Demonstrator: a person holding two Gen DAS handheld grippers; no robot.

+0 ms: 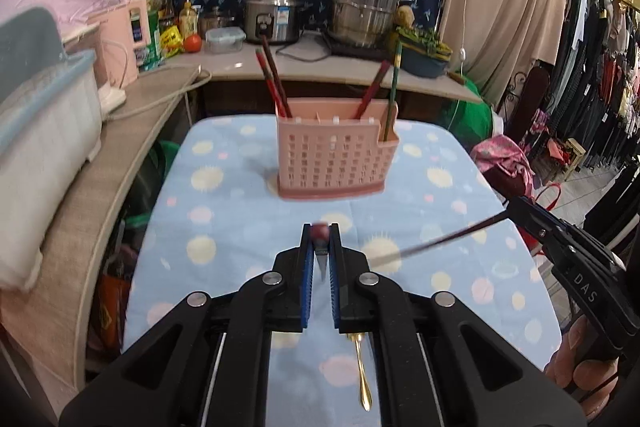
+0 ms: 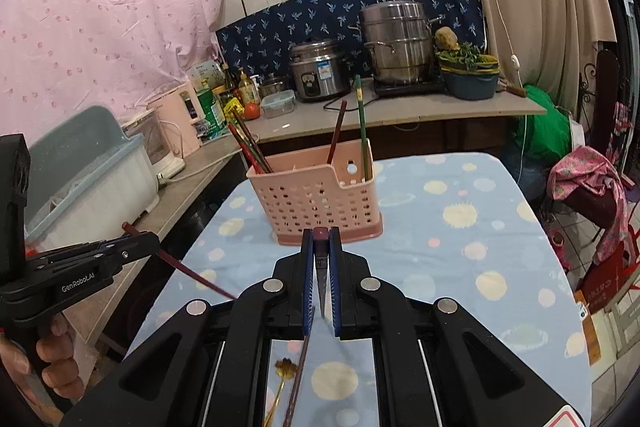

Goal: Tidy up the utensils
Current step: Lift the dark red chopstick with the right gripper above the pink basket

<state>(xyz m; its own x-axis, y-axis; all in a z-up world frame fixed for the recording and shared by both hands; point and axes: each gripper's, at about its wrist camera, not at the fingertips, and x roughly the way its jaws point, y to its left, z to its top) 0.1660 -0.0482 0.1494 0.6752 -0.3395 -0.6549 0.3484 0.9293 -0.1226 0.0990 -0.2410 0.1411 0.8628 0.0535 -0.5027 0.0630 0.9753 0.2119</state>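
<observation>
A pink perforated utensil holder (image 1: 332,163) stands on the blue spotted tablecloth (image 1: 224,227) and holds several dark red chopsticks and a green one; it also shows in the right wrist view (image 2: 316,199). My left gripper (image 1: 321,231) is shut on a dark red chopstick (image 1: 320,230), seen end-on, above the cloth in front of the holder. My right gripper (image 2: 321,233) is shut on another dark red chopstick (image 2: 320,234), also short of the holder. The right gripper's chopstick (image 1: 448,238) crosses the left wrist view. A gold spoon (image 1: 362,371) lies on the cloth below the left gripper.
A counter (image 2: 400,111) behind the table carries a rice cooker (image 2: 318,71), a steel pot (image 2: 396,41), bottles and a basin of greens. A light blue bin (image 2: 88,171) stands at the left. Clothes hang at the right (image 1: 600,87).
</observation>
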